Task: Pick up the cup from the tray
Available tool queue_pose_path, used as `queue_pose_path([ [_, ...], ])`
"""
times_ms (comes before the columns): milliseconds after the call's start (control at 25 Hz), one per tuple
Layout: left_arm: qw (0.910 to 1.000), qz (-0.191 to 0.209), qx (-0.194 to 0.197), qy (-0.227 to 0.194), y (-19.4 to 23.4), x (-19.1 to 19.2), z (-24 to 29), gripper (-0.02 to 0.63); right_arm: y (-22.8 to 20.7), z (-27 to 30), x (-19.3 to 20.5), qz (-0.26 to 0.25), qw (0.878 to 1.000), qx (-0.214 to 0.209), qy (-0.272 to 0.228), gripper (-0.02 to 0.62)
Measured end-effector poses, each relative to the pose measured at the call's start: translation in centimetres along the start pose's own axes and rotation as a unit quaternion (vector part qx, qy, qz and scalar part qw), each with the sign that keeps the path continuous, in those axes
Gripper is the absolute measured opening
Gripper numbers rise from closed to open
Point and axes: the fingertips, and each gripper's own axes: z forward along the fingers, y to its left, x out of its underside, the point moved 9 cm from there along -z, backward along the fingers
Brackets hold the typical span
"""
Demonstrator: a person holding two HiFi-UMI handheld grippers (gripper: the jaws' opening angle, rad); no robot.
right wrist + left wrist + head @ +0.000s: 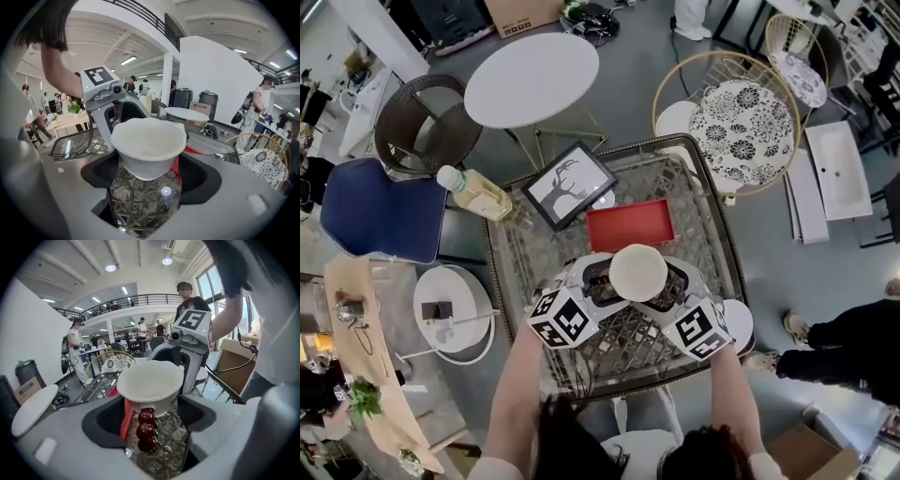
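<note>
L gripper (602, 283), R gripper (671, 287) — white cup (637, 272) in both — red tray (630, 226) nearby.

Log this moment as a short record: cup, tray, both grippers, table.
cup: white, nothing seen inside, held up off the tray
tray: red, empty, on the table just beyond the cup
left gripper: jaws closed on the cup
right gripper: jaws closed on the cup from the opposite side
beads: dark red, directly under the cup in the left gripper view
table: glass top over a woven pattern
also on table: framed deer picture
</note>
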Motion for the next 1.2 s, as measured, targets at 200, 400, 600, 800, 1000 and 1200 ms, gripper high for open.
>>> queue_pose_path([
  [200, 0.9996, -0.012, 0.026, 0.009, -2.2, 1.0, 0.1, 0.348, 2.5, -0.5, 1.3, 0.018, 1.000, 0.006, 0.014, 0.419],
  [400, 0.9991, -0.010, 0.032, 0.024, -3.8, 2.7, 0.4, 0.348, 4.3, 0.3, 2.8, 0.031, 0.999, 0.005, 0.027, 0.417],
  [600, 0.9993, -0.011, 0.024, 0.025, -4.6, 3.8, 1.0, 0.348, 4.9, 0.9, 3.8, 0.026, 0.999, 0.004, 0.040, 0.417],
  [800, 0.9993, 0.010, 0.023, 0.028, -4.7, 3.9, 1.2, 0.348, 5.1, 1.0, 4.1, 0.028, 0.999, 0.016, 0.037, 0.417],
  [1000, 0.9991, 0.012, -0.002, 0.042, -5.2, 4.2, 1.5, 0.350, 5.2, 1.3, 4.8, 0.064, 0.997, 0.004, 0.048, 0.396],
  [1200, 0.9967, -0.010, -0.028, 0.075, -6.0, 5.1, 1.1, 0.350, 4.9, -0.8, 5.9, 0.118, 0.992, 0.008, 0.037, 0.418],
])
